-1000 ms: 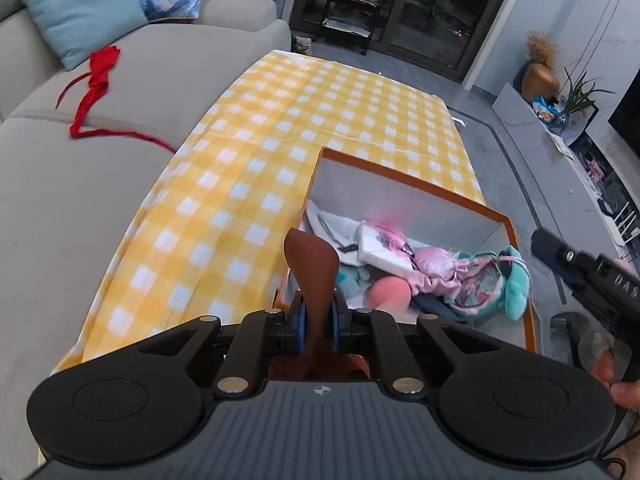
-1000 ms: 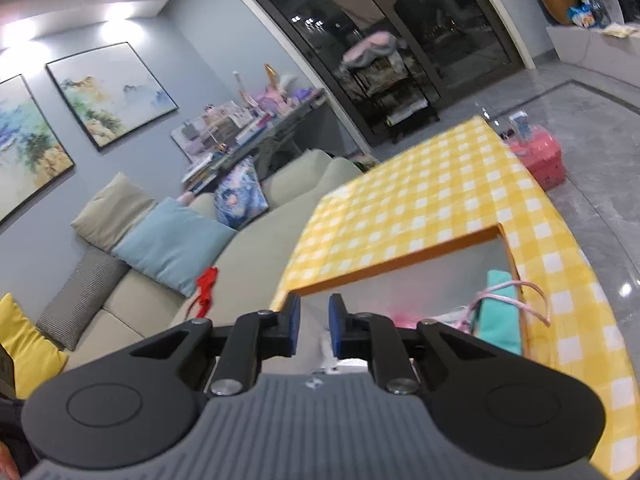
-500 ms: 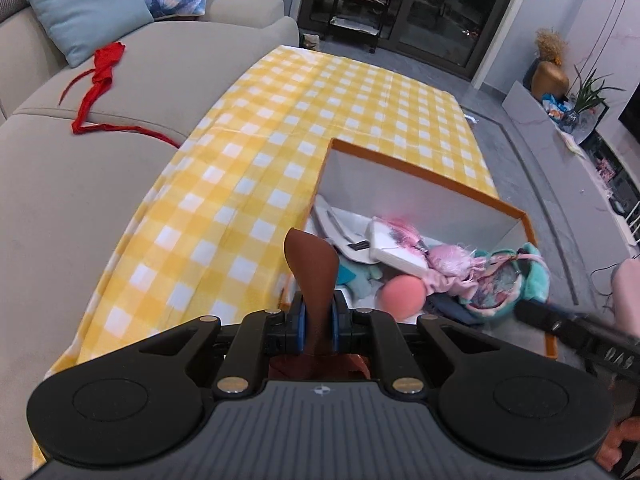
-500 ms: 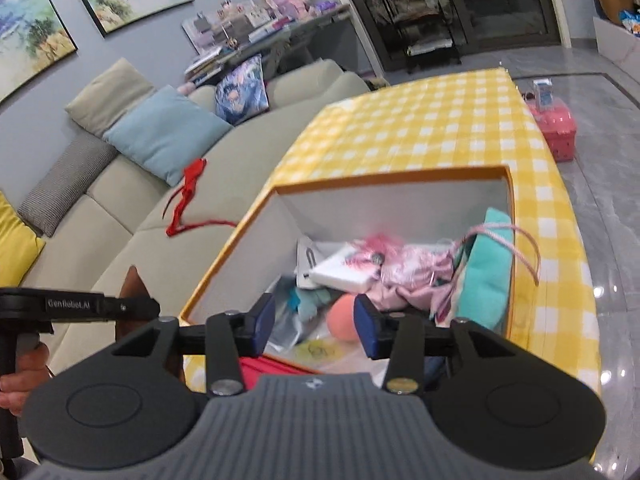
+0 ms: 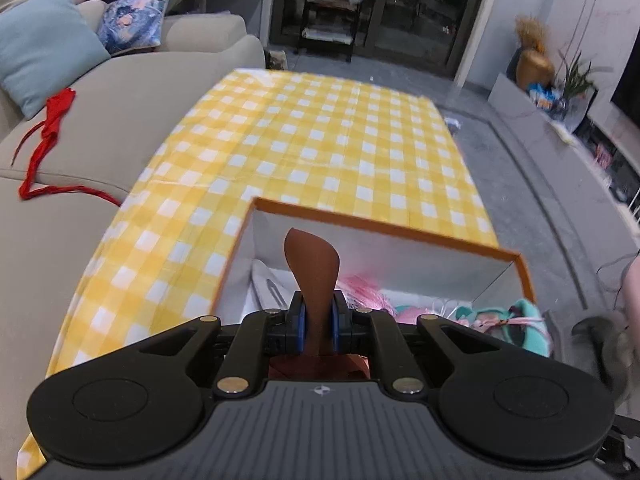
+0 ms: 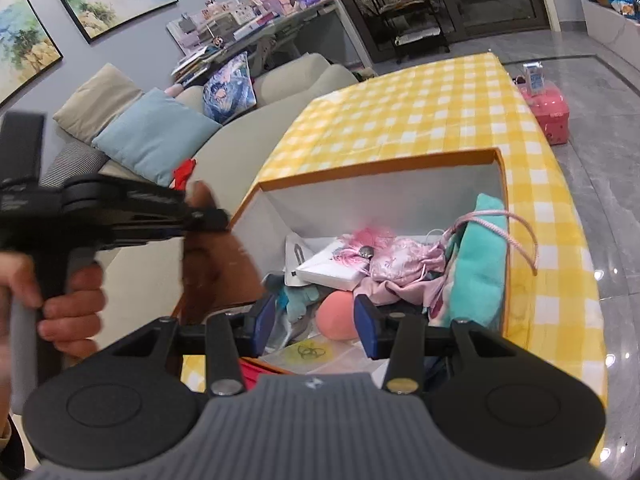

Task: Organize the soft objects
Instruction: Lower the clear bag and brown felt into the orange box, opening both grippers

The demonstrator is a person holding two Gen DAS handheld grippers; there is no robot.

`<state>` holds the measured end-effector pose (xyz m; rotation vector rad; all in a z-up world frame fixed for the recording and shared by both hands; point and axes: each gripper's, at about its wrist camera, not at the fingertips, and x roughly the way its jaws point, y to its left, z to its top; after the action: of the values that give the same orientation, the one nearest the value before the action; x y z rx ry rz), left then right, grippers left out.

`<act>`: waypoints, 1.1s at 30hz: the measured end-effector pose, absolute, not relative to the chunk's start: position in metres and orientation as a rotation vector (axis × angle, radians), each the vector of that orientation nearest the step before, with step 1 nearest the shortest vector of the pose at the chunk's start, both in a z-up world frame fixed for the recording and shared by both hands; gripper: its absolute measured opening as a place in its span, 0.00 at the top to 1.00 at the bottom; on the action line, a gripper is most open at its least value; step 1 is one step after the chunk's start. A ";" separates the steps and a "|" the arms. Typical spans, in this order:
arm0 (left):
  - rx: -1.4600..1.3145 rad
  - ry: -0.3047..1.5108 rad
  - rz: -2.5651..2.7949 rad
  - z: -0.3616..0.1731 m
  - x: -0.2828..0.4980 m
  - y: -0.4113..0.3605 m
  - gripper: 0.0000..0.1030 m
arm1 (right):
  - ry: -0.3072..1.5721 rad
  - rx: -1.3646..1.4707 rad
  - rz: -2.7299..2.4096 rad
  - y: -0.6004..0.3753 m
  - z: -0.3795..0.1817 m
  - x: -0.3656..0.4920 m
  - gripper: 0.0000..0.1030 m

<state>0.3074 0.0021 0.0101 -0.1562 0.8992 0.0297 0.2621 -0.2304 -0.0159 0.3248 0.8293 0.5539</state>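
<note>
At the lower centre of the left wrist view, the left gripper (image 5: 318, 322) is clamped on a brown, soft, tapering piece of fabric (image 5: 314, 264). Its long axis runs up the frame, and its rounded tip points toward the far white wall of the orange-rimmed cardboard box (image 5: 384, 228), curling slightly to the right. The brown piece hangs over the box's near left part; the rest of it bunches below the blue pads. The box sits on a yellow-and-white checked tablecloth (image 5: 320, 140).

In the right wrist view, the right gripper (image 6: 316, 322) has its jaws apart with nothing pressed between them. Framed in the gap, down in the box, lies a peach-coloured rounded soft object (image 6: 338, 316). A teal plush item (image 6: 480, 256) with a pink cord stands against the box's right wall. At middle left, a hand (image 6: 68, 300) holds the other gripper's handle.
</note>
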 end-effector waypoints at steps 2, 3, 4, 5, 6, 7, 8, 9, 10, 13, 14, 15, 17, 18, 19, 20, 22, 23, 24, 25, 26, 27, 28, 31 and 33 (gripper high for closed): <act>-0.118 0.917 0.039 0.001 0.314 -0.005 0.87 | 0.843 0.319 0.555 -0.227 -0.020 0.267 0.52; -0.090 0.926 0.047 -0.004 0.318 -0.009 0.87 | 0.852 0.301 0.556 -0.223 -0.022 0.268 0.50; -0.067 0.935 0.058 -0.009 0.321 -0.011 0.87 | 0.857 0.274 0.552 -0.218 -0.023 0.270 0.45; -0.049 0.955 0.074 -0.014 0.325 -0.012 0.87 | 0.860 0.248 0.550 -0.213 -0.025 0.271 0.39; -0.042 0.986 0.088 -0.019 0.329 -0.012 0.87 | 0.863 0.221 0.549 -0.208 -0.027 0.273 0.35; -0.050 1.009 0.093 -0.023 0.333 -0.012 0.87 | 0.863 0.204 0.546 -0.205 -0.030 0.276 0.29; -0.056 1.020 0.093 -0.026 0.335 -0.012 0.86 | 0.861 0.196 0.538 -0.201 -0.032 0.279 0.28; -0.059 1.033 0.096 -0.029 0.337 -0.012 0.86 | 0.862 0.196 0.532 -0.198 -0.034 0.283 0.28; -0.059 1.042 0.101 -0.031 0.340 -0.012 0.86 | 0.864 0.188 0.526 -0.195 -0.036 0.288 0.27; -0.039 1.053 0.131 -0.039 0.347 -0.011 0.85 | 0.867 0.158 0.483 -0.186 -0.039 0.300 0.24; -0.032 1.059 0.136 -0.042 0.349 -0.011 0.85 | 0.875 0.154 0.474 -0.184 -0.040 0.304 0.24; -0.025 1.068 0.139 -0.046 0.351 -0.010 0.84 | 0.884 0.143 0.467 -0.181 -0.041 0.308 0.24; -0.019 1.086 0.148 -0.052 0.354 -0.009 0.81 | 0.892 0.116 0.442 -0.177 -0.044 0.311 0.24; -0.017 1.089 0.151 -0.053 0.355 -0.009 0.78 | 0.901 0.103 0.431 -0.175 -0.046 0.313 0.24; -0.022 1.088 0.157 -0.054 0.355 -0.008 0.73 | 0.909 0.097 0.429 -0.175 -0.047 0.313 0.24; -0.031 1.083 0.165 -0.055 0.355 -0.007 0.69 | 0.919 0.091 0.430 -0.175 -0.049 0.314 0.24; -0.065 1.074 0.173 -0.055 0.354 -0.003 0.51 | 0.925 0.079 0.427 -0.175 -0.049 0.314 0.24; -0.101 1.075 0.169 -0.055 0.353 0.000 0.49 | 0.924 0.074 0.425 -0.175 -0.049 0.314 0.24; -0.154 1.083 0.152 -0.056 0.353 0.004 0.45 | 0.924 0.071 0.422 -0.174 -0.049 0.314 0.24; -0.191 1.093 0.132 -0.056 0.353 0.006 0.39 | 0.925 0.072 0.419 -0.175 -0.048 0.313 0.24; -0.214 1.098 0.116 -0.055 0.353 0.007 0.35 | 0.928 0.077 0.419 -0.176 -0.048 0.314 0.23; -0.227 1.086 0.104 -0.053 0.351 0.007 0.25 | 0.933 0.088 0.425 -0.177 -0.049 0.314 0.23; -0.224 1.072 0.097 -0.050 0.350 0.006 0.16 | 0.943 0.109 0.434 -0.179 -0.049 0.314 0.23; -0.205 1.067 0.100 -0.043 0.348 0.004 0.13 | 0.955 0.125 0.438 -0.180 -0.048 0.312 0.20; -0.223 1.073 0.103 -0.039 0.346 0.007 0.10 | 0.939 0.106 0.430 -0.179 -0.045 0.310 0.19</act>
<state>0.3457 0.0066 -0.0388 -0.2232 1.0727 0.1032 0.3096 -0.1789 -0.0445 0.1063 0.9392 0.4302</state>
